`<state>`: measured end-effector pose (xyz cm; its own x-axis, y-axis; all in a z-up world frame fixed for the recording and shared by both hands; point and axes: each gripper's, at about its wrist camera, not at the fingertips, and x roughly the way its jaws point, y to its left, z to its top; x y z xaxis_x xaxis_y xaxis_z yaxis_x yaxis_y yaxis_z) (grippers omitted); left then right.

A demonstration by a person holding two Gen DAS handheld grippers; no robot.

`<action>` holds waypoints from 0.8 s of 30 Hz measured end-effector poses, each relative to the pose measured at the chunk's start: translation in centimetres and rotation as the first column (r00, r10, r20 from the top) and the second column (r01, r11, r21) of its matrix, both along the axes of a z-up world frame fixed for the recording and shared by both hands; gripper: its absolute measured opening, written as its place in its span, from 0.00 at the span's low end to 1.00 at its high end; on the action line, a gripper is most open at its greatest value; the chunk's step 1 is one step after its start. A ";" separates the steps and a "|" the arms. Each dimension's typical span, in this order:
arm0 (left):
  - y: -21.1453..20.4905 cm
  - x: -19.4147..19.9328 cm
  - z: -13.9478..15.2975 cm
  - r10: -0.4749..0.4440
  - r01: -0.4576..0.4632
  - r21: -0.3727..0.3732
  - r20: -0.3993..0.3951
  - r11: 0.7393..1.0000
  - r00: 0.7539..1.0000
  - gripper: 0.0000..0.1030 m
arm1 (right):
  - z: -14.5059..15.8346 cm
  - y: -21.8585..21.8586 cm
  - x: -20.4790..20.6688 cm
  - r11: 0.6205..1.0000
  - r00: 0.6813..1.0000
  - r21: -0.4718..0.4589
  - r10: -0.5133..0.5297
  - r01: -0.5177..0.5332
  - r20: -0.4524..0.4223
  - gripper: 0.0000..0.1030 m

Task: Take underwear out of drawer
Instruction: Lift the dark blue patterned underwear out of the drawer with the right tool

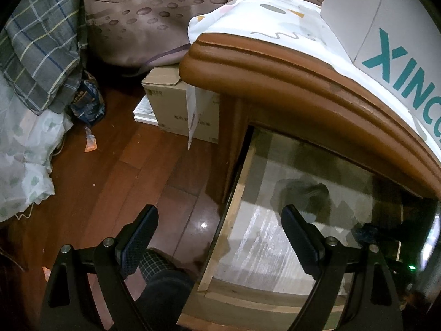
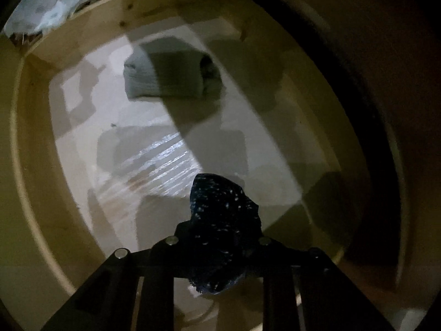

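Floor: dark red-brown wood boards (image 1: 115,165) were seen, glossy, with a small orange scrap (image 1: 90,144) lying on them.
Cabinet: a brown wooden top with a rounded moulded edge (image 1: 275,74) was covered by a white patterned cloth (image 1: 264,19); a white box with teal letters (image 1: 391,41) stood on the cloth.
Drawer: pulled open below the cabinet top, with pale wood walls (image 2: 35,143) and a whitish, shiny lined bottom (image 1: 264,245).
Left of the cabinet: a cardboard box (image 1: 168,104) was set on the floor just beside it, with a leaf-print fabric (image 1: 143,22) behind.
Far left: plaid bedding (image 1: 41,41) and a pale sheet (image 1: 24,149) were seen hanging down to the floor.
Left gripper (image 1: 220,237): held wide apart with nothing between the fingers, over the drawer's front left corner.
Right gripper (image 2: 217,245): closed narrow on the dark speckled underwear (image 2: 223,220), which was seen bunched between the fingers above the drawer bottom.
Other garment: a grey folded piece (image 2: 171,74) was left lying on the drawer bottom, well apart from the underwear.
Person: a dark trouser leg (image 1: 165,292) was visible at the drawer front.
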<state>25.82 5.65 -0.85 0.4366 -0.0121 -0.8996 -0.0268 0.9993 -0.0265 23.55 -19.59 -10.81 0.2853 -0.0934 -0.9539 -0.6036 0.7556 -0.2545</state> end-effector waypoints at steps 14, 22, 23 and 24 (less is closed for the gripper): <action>-2.1 -0.3 -1.0 -0.052 0.052 0.039 -0.003 0.998 0.999 0.86 | 5.4 -3.9 -4.4 0.896 0.928 0.297 -0.365 0.330 0.070 0.20; -3.7 -0.5 -2.0 -0.111 0.111 0.051 -0.019 0.992 0.994 0.86 | 5.6 -5.8 -5.2 0.810 0.848 0.358 -0.523 0.464 0.087 0.20; -4.1 -0.5 -2.1 -0.119 0.120 0.066 -0.019 0.991 0.993 0.86 | 5.7 -5.9 -5.3 0.802 0.843 0.370 -0.531 0.468 0.087 0.20; -4.4 -0.6 -2.2 -0.131 0.132 0.077 -0.021 0.988 0.991 0.86 | 5.5 -5.8 -5.2 0.794 0.837 0.382 -0.540 0.473 0.087 0.20</action>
